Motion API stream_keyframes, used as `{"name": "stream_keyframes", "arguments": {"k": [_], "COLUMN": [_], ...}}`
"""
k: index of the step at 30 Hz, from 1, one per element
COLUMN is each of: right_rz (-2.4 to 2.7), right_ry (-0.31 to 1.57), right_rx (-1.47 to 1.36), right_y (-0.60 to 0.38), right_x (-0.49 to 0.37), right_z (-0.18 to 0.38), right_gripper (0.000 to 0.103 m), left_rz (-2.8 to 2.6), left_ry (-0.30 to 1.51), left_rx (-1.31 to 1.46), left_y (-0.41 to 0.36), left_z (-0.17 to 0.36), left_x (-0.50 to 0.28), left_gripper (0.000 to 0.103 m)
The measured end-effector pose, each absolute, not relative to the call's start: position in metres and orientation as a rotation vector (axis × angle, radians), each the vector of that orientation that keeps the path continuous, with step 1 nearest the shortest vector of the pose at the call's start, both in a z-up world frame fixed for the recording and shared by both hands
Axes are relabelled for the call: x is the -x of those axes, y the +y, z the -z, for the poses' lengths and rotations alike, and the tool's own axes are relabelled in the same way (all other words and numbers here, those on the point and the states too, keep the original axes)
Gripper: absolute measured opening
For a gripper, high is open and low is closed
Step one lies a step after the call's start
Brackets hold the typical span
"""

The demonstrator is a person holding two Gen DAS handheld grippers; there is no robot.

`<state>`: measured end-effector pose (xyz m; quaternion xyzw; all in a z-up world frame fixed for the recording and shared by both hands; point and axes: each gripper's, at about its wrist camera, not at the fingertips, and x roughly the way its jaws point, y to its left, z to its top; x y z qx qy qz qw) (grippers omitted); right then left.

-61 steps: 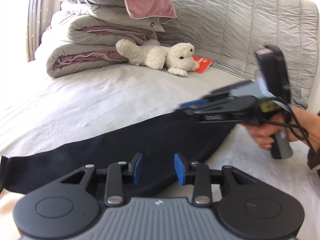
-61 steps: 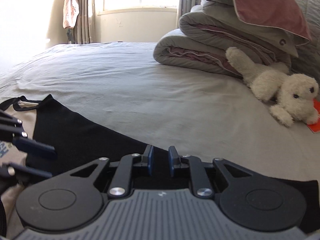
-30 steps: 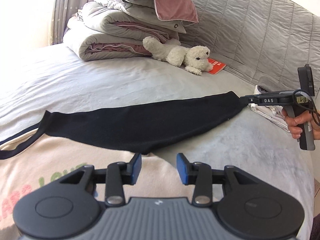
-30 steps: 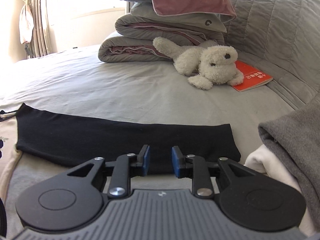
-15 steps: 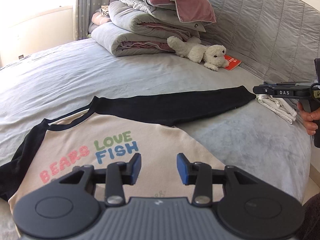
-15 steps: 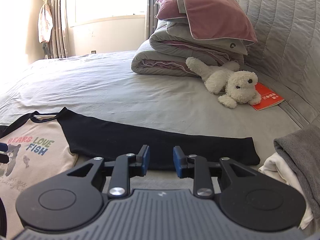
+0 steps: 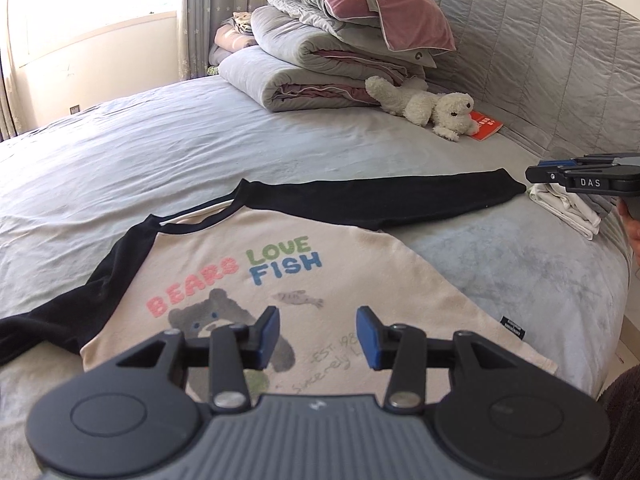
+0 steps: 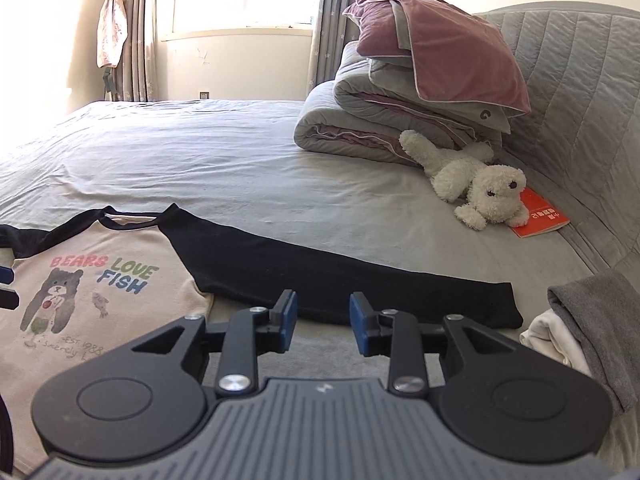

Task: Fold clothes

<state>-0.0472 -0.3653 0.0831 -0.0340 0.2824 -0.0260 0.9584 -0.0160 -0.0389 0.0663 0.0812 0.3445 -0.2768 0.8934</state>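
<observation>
A cream shirt (image 7: 280, 272) with black sleeves and a "BEARS LOVE FISH" bear print lies flat, face up, on the grey bed. Its right sleeve (image 7: 400, 196) stretches straight out toward the headboard side. My left gripper (image 7: 316, 336) hovers open over the shirt's lower front, holding nothing. In the right wrist view the same shirt (image 8: 100, 280) sits at the left and its black sleeve (image 8: 340, 280) runs across. My right gripper (image 8: 323, 322) stands open and empty just short of the sleeve. It also shows at the right edge of the left wrist view (image 7: 536, 174), beyond the cuff.
Folded clothes (image 8: 580, 328), white under grey, lie by the cuff at the bed's right edge. A stack of folded quilts and a pink pillow (image 7: 340, 52), a white plush toy (image 7: 432, 108) and a red booklet (image 7: 486, 124) lie near the quilted headboard (image 7: 560, 60).
Both grippers have drawn back from the sleeve, which now lies straightened out flat. The left wrist view has pulled away, so the whole shirt front shows. The right gripper's jaws stand wider apart.
</observation>
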Motion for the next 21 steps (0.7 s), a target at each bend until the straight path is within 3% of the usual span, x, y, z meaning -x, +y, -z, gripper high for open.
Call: {"name": "stream_keyframes", "arguments": {"k": [21], "right_rz": [-0.139], "right_ry": [0.568], "right_rx": [0.128], "right_y": [-0.244], "right_x": [-0.001], "right_z": [-0.082], "right_gripper": [0.035], "left_rz": [0.209], "left_ry": [0.747], "left_rx": [-0.113], "left_y": [0.086], "left_z": [-0.05], "left_x": [-0.009], "left_gripper": [0.048]}}
